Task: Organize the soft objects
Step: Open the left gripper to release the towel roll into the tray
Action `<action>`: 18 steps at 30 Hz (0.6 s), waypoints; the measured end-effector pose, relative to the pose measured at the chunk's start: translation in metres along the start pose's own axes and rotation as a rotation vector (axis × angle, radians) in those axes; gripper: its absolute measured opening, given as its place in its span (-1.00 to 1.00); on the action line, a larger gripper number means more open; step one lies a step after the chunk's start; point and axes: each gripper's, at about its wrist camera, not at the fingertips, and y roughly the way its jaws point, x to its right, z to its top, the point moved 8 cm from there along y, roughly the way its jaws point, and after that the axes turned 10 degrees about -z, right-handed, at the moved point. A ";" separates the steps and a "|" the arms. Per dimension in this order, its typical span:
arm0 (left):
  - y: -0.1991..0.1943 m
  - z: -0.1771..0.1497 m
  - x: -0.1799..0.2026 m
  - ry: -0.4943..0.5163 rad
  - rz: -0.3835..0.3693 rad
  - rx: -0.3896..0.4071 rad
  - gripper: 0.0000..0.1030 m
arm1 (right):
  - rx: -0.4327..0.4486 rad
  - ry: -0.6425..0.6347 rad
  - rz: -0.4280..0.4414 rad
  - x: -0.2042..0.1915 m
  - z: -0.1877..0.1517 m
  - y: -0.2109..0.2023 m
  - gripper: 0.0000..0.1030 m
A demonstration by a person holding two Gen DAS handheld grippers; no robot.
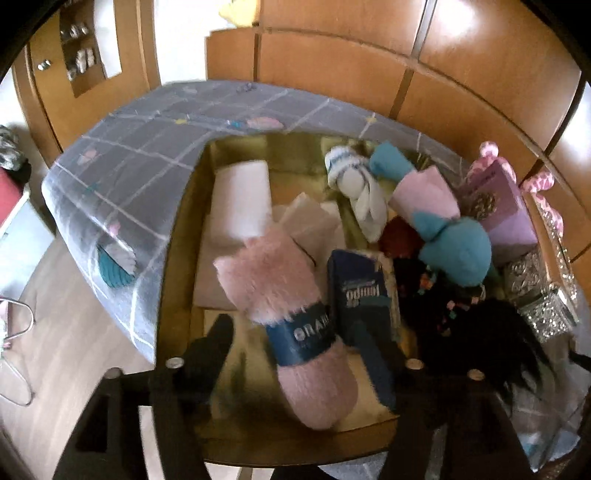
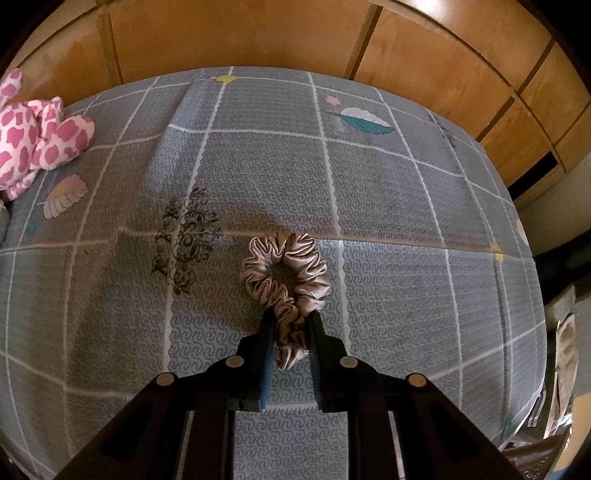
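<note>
The left tongs (image 1: 295, 343) sit lowest in the left wrist view, their two dark fingers (image 1: 218, 343) spread wide with a gap on either side of the fluffy pink sock roll (image 1: 291, 314) that lies between them. The pads do not press on it, so these tongs are open. The roll wears a blue paper band and rests tilted in the golden box (image 1: 181, 266) on the bed, its upper end leaning over a white folded piece (image 1: 240, 199). Just right of it stands a dark blue packet (image 1: 360, 288) with white lettering. Further right the box is crowded: a white sock bundle (image 1: 354, 192), a pink and teal soft bundle (image 1: 439, 218), something dark red (image 1: 400, 236), and a black fringed item (image 1: 491, 332) near the lower corner. Outside the box on the right lie a lilac box (image 1: 506, 210) and silvery ornate cases (image 1: 543, 295).

In the right wrist view, the right tongs (image 2: 291, 325) are clamped on a beige satin scrunchie (image 2: 286, 273), pinching its near edge while the ring of it lies on the grey checked bedspread (image 2: 406, 221). A pink spotted plush toy (image 2: 33, 136) rests at the far left of the bed, well apart from the scrunchie. Wooden wardrobe doors (image 2: 240, 33) stand behind the bed.
</note>
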 end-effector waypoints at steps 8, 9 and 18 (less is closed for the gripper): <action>-0.040 0.016 0.004 0.004 0.040 0.163 0.48 | 0.006 0.001 -0.020 -0.002 0.000 -0.002 -0.70; -0.044 0.017 0.006 0.005 0.036 0.181 0.48 | 0.005 0.007 -0.019 -0.002 0.000 -0.003 -0.70; -0.049 0.018 0.051 0.105 -0.037 0.206 0.54 | 0.049 0.031 0.085 -0.020 0.018 -0.026 -0.70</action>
